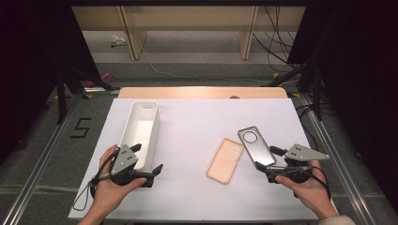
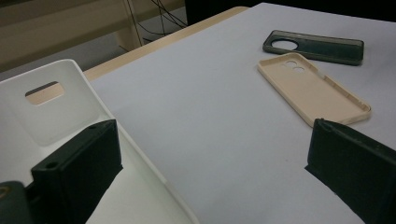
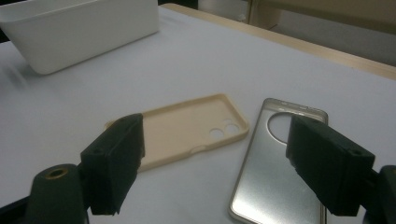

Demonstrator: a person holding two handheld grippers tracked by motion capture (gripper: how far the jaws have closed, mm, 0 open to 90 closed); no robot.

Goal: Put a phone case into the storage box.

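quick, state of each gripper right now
Left gripper: open, holding nothing, one jaw inside the white bin.
Right gripper: open, holding nothing, by the grey phone case.

High view looks down; both gripper views skim low, sharing the beige case

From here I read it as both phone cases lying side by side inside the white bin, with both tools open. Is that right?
Not quite. The beige phone case and the grey phone case lie side by side on the white table cover, not inside the white bin, as the high view shows. The left tool and right tool are open.
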